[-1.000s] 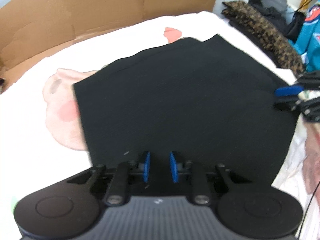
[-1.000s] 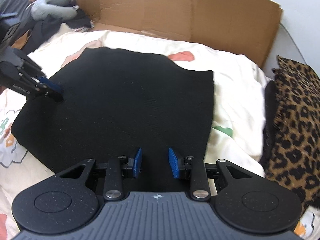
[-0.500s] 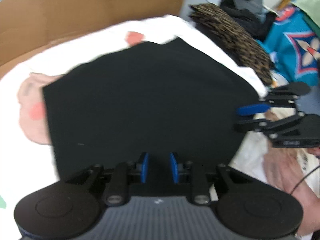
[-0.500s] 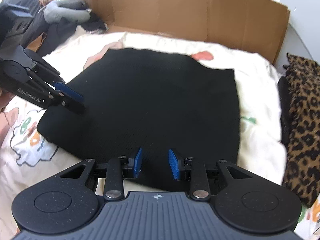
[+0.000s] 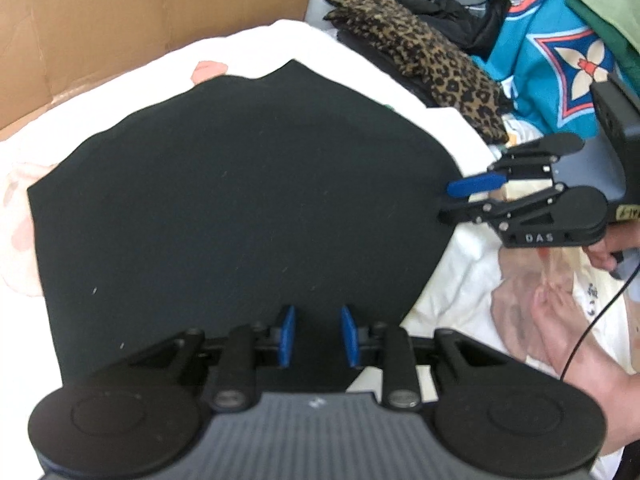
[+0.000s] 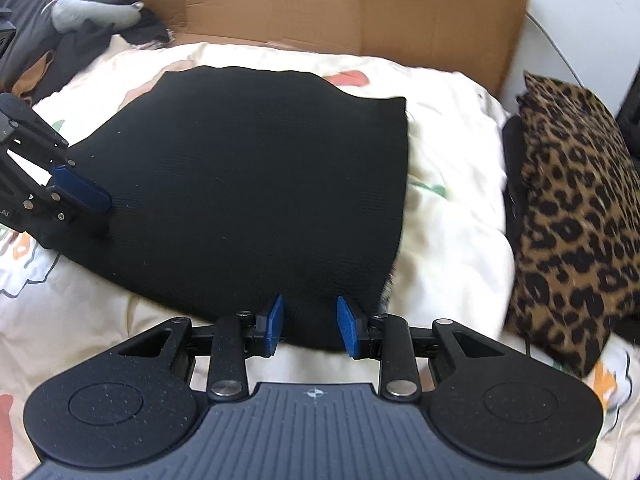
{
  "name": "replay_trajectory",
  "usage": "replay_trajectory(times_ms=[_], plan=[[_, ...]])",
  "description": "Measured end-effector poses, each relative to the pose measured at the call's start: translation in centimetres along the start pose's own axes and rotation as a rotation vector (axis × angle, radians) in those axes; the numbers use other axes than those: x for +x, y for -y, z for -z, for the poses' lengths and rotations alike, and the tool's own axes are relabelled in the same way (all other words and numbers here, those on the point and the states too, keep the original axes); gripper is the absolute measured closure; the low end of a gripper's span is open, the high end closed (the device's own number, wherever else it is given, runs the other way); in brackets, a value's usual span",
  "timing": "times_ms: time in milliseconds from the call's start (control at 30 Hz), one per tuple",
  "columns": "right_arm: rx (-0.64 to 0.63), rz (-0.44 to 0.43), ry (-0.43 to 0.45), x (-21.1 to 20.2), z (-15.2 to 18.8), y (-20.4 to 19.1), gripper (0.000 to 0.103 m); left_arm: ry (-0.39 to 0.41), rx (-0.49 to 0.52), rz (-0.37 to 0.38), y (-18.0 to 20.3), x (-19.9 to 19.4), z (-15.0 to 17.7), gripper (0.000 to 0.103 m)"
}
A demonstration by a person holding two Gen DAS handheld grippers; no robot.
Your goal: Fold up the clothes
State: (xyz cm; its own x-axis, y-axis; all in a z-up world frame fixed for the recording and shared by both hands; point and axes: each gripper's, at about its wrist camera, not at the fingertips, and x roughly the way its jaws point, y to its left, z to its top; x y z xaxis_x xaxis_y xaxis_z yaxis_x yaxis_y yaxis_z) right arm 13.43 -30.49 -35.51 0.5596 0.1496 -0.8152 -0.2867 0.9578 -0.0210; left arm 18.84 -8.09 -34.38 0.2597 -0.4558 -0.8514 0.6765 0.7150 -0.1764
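Both tongs: left tongs (image 5: 316,336) and right tongs (image 6: 310,326) parted, gripping nothing
Garment: black garment (image 5: 240,216) flat on bed (image 6: 448,200)
Risk: shallow bite, hem slips, fold skews

Black garment (image 5: 240,208) folded flat on bedsheet (image 6: 448,208).

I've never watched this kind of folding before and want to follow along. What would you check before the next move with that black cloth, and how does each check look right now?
1. Black cloth lies flat on the bedsheet: ok.
2. Left gripper jaws open over the cloth's near edge: ok.
3. Right gripper jaws open at its edge of the cloth: ok.
4. Either gripper actually pinching fabric: not ok, both look open.
5. Leopard-print garment lies apart from the cloth: ok.
6. Hidden wrinkles or layers under the cloth: cannot tell.
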Motion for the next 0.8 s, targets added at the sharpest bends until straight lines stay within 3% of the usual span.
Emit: replay_trajectory(times_ms=[167, 300, 600, 800], plan=[[0.011, 0.009, -0.01, -0.1, 0.5, 0.0, 0.067, 0.005, 0.057, 0.039, 2.0, 0.9, -0.8, 0.075], [0.037, 0.006, -0.016, -0.2, 0.6, 0.4, 0.067, -0.049, 0.104, 0.026, 3.1, 2.6, -0.6, 0.075], [0.188, -0.036, -0.038, -1.2, 1.4, 1.9, 0.067, -0.11, 0.013, 0.025, 0.5, 1.3, 1.6, 0.073], [0.37, -0.102, -0.043, -1.2, 2.0, 3.9, 0.066, -0.147, -0.033, 0.0, -1.2, -0.2, 2.9, 0.079]])
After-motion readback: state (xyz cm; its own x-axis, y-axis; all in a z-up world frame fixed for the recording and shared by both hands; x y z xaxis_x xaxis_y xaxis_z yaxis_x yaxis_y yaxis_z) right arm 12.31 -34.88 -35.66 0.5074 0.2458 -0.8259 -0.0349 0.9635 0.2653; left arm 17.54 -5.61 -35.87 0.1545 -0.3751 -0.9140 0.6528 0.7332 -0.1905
